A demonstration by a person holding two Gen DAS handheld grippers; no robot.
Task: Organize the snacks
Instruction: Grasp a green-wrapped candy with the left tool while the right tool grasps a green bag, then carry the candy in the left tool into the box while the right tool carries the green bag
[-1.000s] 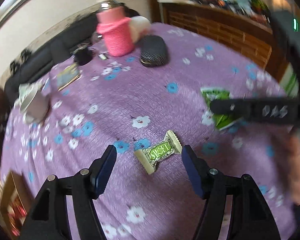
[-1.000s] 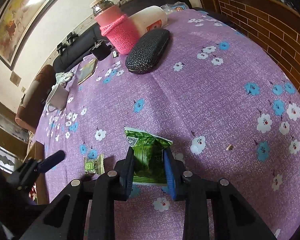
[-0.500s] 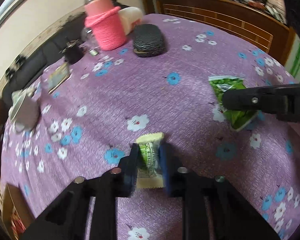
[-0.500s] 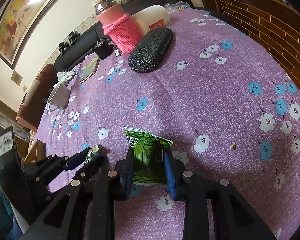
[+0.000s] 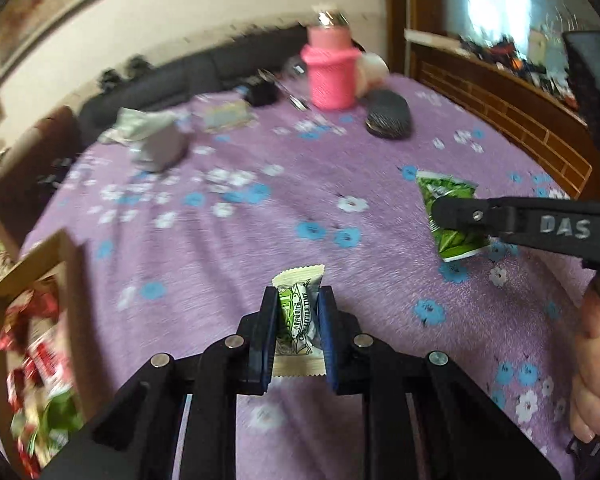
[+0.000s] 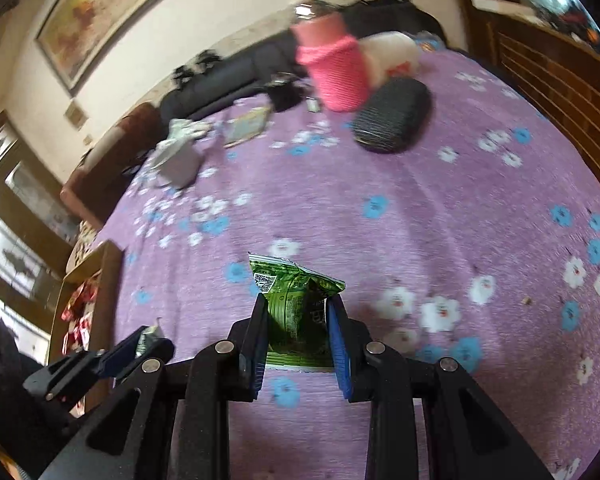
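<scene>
My left gripper [image 5: 298,300] is shut on a small cream-and-green wrapped candy [image 5: 299,320], held a little above the purple flowered tablecloth [image 5: 228,264]. My right gripper [image 6: 296,312] is shut on a green snack packet [image 6: 294,304], also lifted off the cloth. In the left wrist view the right gripper's fingers [image 5: 460,212] pinch that green packet [image 5: 446,208] at the right. In the right wrist view the left gripper [image 6: 140,346] shows at the lower left with the candy's tip between its blue pads.
A wooden box [image 5: 44,264] holding several red and green snack packs sits at the table's left edge [image 6: 96,280]. Farther back stand a pink knit-covered bottle [image 5: 332,76], a dark glasses case [image 5: 388,120], a grey mug [image 5: 160,148] and a small booklet [image 5: 224,116]. A hand [image 5: 592,376] grips the right tool.
The left gripper closed on the candy and lifted it, swinging left so the snack box came into view. The right gripper, still holding the green packet, also shifted left and rolled.
</scene>
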